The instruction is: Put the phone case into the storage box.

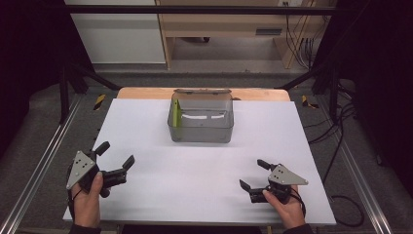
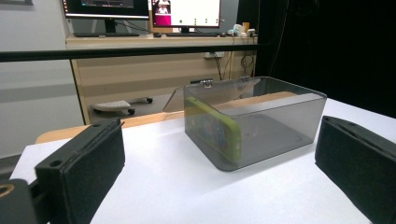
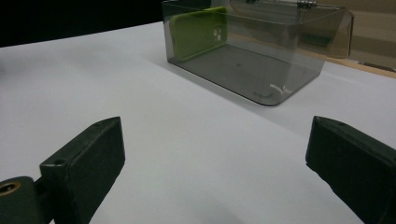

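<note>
1. My left gripper point(image 1: 116, 155) sits over the near left of the white table point(image 1: 146, 146), jaws wide apart, holding nothing.
2. My right gripper point(image 1: 253, 174) sits near the right front edge, jaws spread too, holding nothing.
3. The smoky clear box point(image 1: 200, 119) stands at the far middle, well apart from both.
4. A green phone point(image 1: 176, 113) leans upright against the box's left inner wall.

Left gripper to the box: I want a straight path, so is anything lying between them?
Nothing. In the high view, bare white table separates the left gripper from the box.
</note>
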`<state>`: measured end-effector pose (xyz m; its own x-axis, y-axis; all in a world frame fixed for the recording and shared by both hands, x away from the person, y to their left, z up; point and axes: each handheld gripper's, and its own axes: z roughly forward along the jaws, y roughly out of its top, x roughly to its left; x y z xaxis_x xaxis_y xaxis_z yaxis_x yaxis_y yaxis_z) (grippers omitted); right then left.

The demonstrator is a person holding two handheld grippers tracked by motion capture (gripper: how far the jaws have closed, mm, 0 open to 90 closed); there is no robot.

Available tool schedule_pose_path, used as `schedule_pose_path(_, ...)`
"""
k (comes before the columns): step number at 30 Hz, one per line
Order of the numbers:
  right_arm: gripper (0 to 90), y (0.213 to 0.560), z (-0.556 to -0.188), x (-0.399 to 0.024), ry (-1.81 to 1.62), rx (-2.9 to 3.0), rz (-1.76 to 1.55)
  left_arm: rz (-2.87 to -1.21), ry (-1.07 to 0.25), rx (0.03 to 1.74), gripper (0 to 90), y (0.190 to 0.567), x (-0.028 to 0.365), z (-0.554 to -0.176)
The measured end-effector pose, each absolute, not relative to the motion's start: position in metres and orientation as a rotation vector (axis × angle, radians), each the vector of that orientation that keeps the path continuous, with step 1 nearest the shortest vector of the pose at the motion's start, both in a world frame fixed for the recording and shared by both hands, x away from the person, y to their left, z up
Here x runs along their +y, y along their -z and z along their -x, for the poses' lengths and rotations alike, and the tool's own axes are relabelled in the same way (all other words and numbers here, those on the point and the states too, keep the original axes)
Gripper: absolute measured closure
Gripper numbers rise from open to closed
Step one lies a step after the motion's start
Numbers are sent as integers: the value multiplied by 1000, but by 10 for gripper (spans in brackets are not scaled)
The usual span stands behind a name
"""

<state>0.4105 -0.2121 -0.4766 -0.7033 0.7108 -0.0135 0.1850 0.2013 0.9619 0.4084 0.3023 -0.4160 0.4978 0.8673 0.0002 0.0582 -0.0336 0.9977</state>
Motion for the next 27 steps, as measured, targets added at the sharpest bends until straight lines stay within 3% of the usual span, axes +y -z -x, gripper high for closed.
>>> schedule_pose_path(27,64,475,-411,-220,-1528,1977,-816,-1492,-743,775,16,444,301,-402)
